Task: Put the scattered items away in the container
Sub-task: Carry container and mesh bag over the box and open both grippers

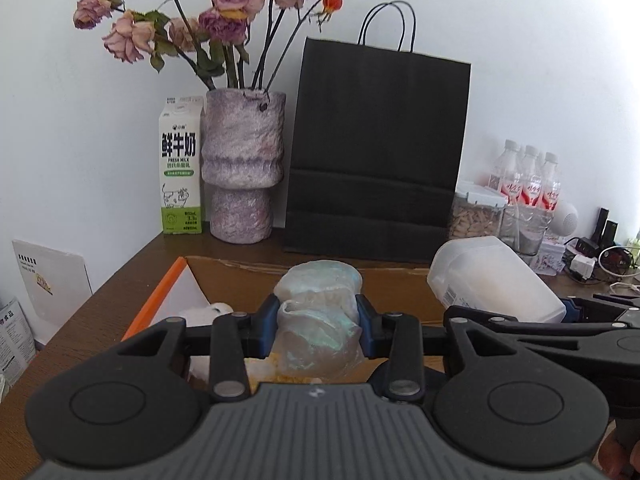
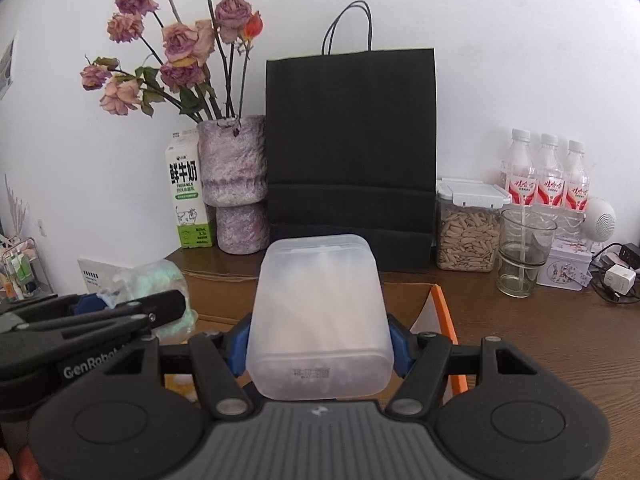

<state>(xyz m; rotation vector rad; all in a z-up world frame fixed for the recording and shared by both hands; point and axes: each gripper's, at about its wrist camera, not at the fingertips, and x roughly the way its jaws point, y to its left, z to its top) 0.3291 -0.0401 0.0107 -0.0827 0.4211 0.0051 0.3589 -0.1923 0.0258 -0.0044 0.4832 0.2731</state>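
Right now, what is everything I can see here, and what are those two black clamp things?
Iridescent crinkly plastic packet: one, pearly green-white, clamped in the left gripper above the box.
Translucent plastic tub: one, milky white, clamped in the right gripper above the box.
Open cardboard box: one, brown with orange edge, on the wooden table.
Black paper bag: one, against the wall.
Mottled purple vase: one, holding dried pink roses.
Milk carton: one, white and green, left of the vase.
Clear jar of seeds: one, right of the bag.
Water bottles: three, red labels.
Empty glass: one, clear.
Left gripper: black, blue pads.
Right gripper: same.
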